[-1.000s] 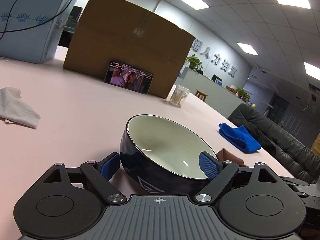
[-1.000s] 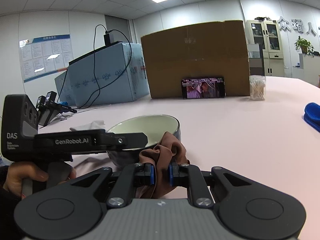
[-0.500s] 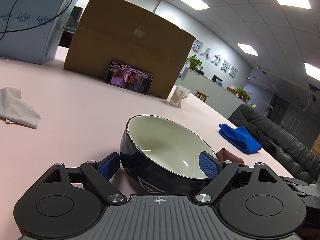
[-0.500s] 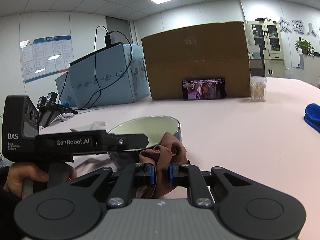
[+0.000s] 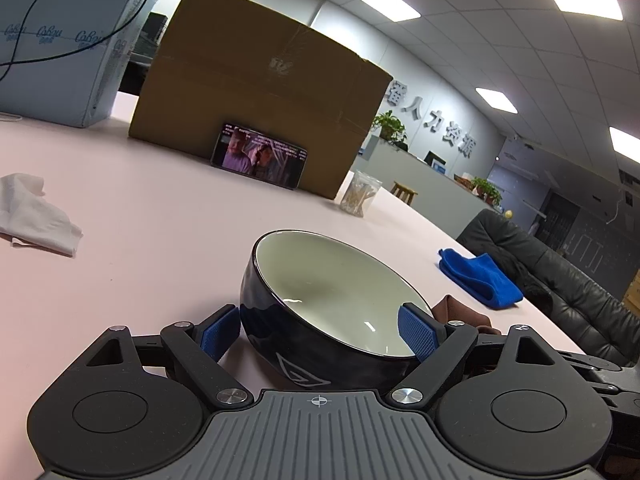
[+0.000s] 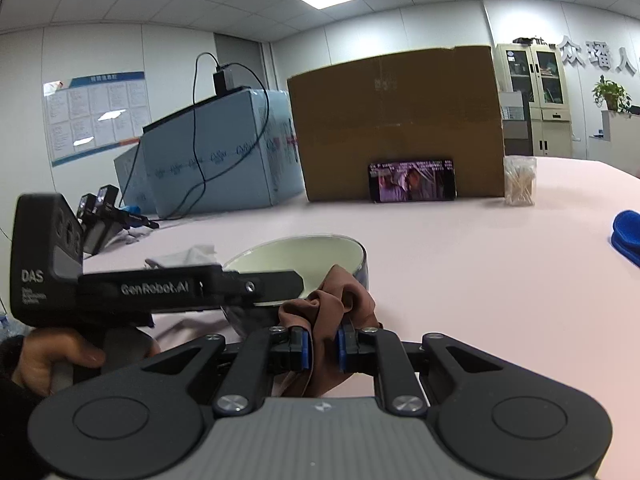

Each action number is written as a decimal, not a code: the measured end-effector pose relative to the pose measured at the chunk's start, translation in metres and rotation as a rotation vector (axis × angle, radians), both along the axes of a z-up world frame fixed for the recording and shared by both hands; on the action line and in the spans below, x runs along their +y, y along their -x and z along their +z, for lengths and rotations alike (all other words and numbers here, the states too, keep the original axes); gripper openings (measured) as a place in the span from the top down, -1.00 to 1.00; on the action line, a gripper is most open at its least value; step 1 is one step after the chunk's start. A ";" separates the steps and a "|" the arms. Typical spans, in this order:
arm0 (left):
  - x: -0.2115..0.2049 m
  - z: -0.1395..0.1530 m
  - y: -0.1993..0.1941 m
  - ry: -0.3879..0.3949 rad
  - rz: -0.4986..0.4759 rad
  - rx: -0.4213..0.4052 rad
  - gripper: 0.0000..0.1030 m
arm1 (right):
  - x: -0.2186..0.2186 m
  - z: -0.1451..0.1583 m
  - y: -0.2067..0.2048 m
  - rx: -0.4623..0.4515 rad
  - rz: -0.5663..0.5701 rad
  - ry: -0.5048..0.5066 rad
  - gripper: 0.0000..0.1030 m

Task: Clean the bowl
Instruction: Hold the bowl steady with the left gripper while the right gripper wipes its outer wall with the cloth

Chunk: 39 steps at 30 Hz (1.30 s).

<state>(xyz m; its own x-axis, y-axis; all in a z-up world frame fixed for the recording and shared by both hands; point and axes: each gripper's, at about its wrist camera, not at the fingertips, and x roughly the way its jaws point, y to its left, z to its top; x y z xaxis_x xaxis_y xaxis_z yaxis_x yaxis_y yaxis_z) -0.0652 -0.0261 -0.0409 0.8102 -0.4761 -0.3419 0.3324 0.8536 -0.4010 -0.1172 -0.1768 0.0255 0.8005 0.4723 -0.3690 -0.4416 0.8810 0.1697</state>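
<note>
A dark bowl point(image 5: 332, 292) with a pale inside sits tilted on the pink table point(image 5: 160, 240). My left gripper point(image 5: 318, 336) is shut on it, one blue pad on each side of its wall. In the right wrist view the same bowl point(image 6: 296, 252) shows behind the left gripper's black body point(image 6: 160, 288), which a hand point(image 6: 52, 360) holds. My right gripper point(image 6: 322, 346) is shut on a bunched brown cloth point(image 6: 332, 304), just right of the bowl's rim and apart from its inside. A corner of that cloth point(image 5: 460, 312) peeks out behind the bowl.
At the back stand a cardboard box point(image 5: 256, 92) with a phone point(image 5: 260, 156) leaning on it and a blue-grey carton point(image 5: 60, 48). A white tissue point(image 5: 36, 216) lies left. A swab jar point(image 5: 358, 198), a blue cloth point(image 5: 480, 276) and a black chair point(image 5: 560, 280) are right.
</note>
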 end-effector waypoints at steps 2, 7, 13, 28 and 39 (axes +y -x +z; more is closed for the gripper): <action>0.000 0.000 0.000 0.001 0.002 0.000 -0.71 | -0.001 -0.001 -0.003 0.000 -0.005 -0.003 0.69; 0.000 0.000 0.000 0.003 0.005 0.000 -0.71 | -0.002 -0.002 -0.004 0.005 -0.011 -0.003 0.69; 0.001 -0.001 0.002 0.000 0.005 -0.001 -0.71 | -0.002 -0.008 -0.007 0.026 -0.024 0.012 0.69; 0.000 -0.001 0.001 -0.002 0.004 -0.001 -0.71 | -0.007 -0.008 -0.019 0.042 -0.044 0.006 0.69; 0.001 -0.001 -0.001 -0.001 0.001 0.004 -0.71 | -0.007 0.001 -0.019 0.016 -0.043 0.013 0.69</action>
